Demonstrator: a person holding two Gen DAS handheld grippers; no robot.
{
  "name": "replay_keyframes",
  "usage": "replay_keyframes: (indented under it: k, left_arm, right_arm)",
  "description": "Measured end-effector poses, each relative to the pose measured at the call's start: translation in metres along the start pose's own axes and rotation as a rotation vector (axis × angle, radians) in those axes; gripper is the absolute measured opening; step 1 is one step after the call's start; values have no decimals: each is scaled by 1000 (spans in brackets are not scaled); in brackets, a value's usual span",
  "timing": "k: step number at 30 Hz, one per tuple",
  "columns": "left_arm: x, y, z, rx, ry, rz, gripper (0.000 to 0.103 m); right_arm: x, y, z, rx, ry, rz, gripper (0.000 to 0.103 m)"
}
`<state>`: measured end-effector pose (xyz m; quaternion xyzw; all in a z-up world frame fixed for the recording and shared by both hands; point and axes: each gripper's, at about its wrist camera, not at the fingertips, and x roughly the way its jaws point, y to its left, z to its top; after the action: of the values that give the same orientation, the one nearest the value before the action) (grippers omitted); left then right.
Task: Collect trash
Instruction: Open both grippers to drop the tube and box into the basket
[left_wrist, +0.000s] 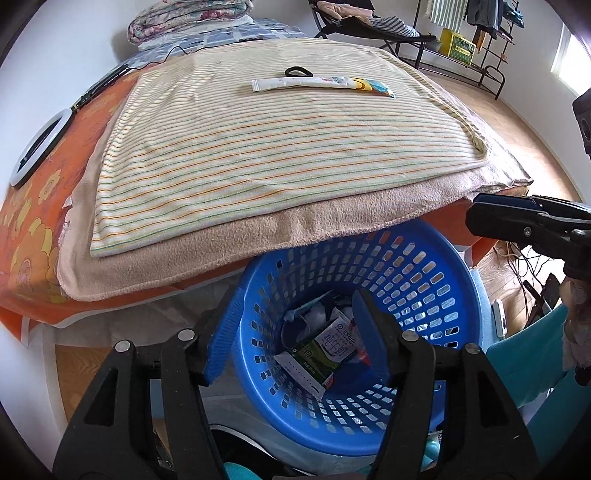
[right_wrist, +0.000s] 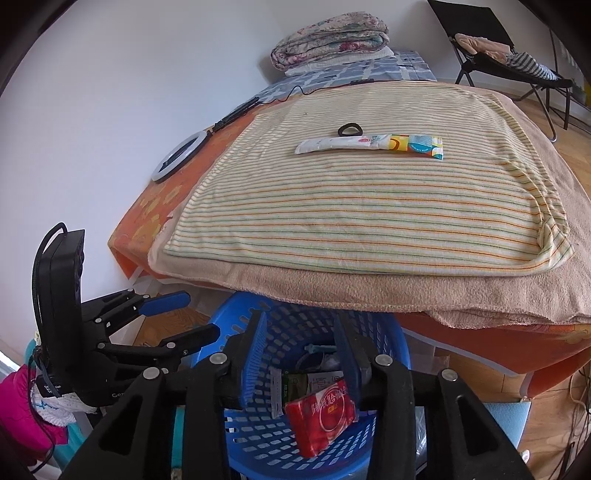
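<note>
A blue perforated basket (left_wrist: 436, 280) stands on the floor under the bed's front edge; it holds a green and white milk carton (left_wrist: 321, 354) and crumpled wrappers. My left gripper (left_wrist: 291, 336) is open and empty above the basket. My right gripper (right_wrist: 301, 358) is open over the basket (right_wrist: 391, 343); a red packet (right_wrist: 320, 417) sits just below its fingers, apparently loose, falling into the basket. A long white and yellow wrapper (left_wrist: 321, 84) lies on the striped towel (left_wrist: 280, 155), far side; it shows in the right wrist view (right_wrist: 369, 144) too.
A black hair tie (right_wrist: 349, 129) lies beside the long wrapper. A ring light (right_wrist: 181, 157) and cable lie on the orange sheet at left. Folded quilts (right_wrist: 328, 38) sit at the bed's far end. A folding chair (right_wrist: 498, 44) and clothes rack (left_wrist: 476, 33) stand beyond.
</note>
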<state>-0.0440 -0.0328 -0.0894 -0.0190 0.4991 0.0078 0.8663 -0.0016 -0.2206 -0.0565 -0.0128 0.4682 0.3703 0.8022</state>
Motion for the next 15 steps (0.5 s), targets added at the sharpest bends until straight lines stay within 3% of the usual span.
replay_keyframes:
  k: [2,4,7,11,15]
  left_arm:
    - [1,0,0,1,-3,3,73]
    - [1,-1,0,6,-5,4,73]
    - [2,-2,1,13,-2,7,74]
    - [4,-2,2,12,3,7,75]
    - [5,-1,3,3,4,1,79]
  right_arm:
    - [1,-1,-1,8,4,-4,51]
    - [3,-2,-1,9,12,-10,55]
    - [4,-3,-1,16,17,-15,71]
    - [6,-4,0,24,27,-48,84]
    - [9,-6,1,32,44,-68,86]
